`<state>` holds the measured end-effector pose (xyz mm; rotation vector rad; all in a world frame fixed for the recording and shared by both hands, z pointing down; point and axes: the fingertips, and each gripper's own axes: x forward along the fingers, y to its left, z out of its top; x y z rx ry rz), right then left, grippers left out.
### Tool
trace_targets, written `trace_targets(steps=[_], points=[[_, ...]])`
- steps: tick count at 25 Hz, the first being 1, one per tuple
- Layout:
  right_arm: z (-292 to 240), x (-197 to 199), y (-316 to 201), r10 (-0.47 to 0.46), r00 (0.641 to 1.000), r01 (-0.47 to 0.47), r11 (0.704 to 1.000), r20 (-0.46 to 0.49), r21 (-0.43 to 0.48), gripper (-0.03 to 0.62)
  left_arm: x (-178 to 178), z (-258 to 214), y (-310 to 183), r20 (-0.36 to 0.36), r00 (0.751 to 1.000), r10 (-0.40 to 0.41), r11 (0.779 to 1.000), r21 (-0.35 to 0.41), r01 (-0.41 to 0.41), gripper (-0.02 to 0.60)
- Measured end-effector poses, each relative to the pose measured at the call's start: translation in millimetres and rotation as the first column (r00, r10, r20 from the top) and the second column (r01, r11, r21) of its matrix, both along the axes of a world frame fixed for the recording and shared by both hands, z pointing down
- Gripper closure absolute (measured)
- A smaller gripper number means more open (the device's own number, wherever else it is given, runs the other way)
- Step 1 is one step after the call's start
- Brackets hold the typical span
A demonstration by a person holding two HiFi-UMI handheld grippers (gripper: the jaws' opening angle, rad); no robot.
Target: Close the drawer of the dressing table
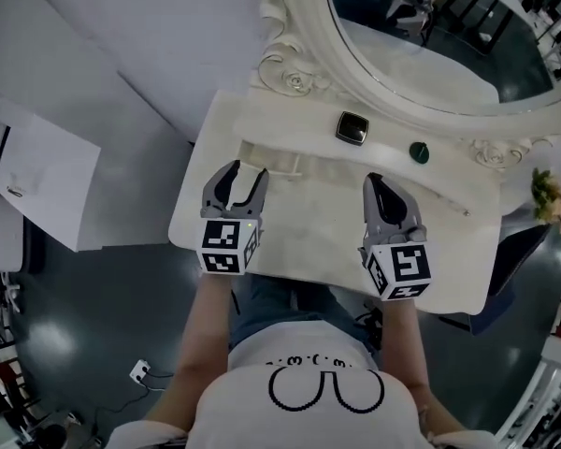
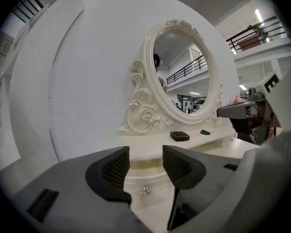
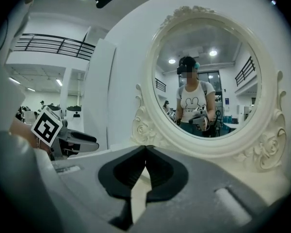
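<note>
A white dressing table (image 1: 337, 251) with an oval mirror (image 1: 430, 54) stands before me. Its small drawer (image 1: 266, 157) sticks out a little from the raised shelf at the left. In the left gripper view the drawer front (image 2: 145, 178) with its crystal knob (image 2: 145, 191) lies just past the jaws, with a yellowish gap above it. My left gripper (image 1: 245, 171) (image 2: 145, 157) hovers open in front of the drawer with nothing between its pads. My right gripper (image 1: 376, 181) (image 3: 145, 149) is shut and empty over the tabletop, pointing at the mirror frame.
A black box (image 1: 352, 127) and a small green object (image 1: 418, 152) rest on the shelf under the mirror. Flowers (image 1: 550, 195) stand at the table's right end. A white cabinet (image 1: 37, 171) is to the left, and a power strip (image 1: 140, 372) lies on the dark floor.
</note>
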<state>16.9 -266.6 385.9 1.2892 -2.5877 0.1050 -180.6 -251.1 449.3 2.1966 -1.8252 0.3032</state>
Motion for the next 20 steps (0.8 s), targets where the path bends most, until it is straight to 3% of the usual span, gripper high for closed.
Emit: trace_targets(steps=[12, 20], points=[[54.7, -8.8, -2.9, 0.042, 0.996, -0.051, 0.992, -0.072, -0.114, 0.594, 3.0, 104.8, -4.1, -0.024, 0.997, 0.076, 0.973, -0.216, -0.079, 0.376], [73.0, -9.9, 1.2, 0.061, 0.993, -0.076, 0.985, -0.096, -0.153, 0.594, 6.5, 130.2, -6.8, -0.024, 0.996, 0.087, 0.961, -0.263, -0.09, 0.403]])
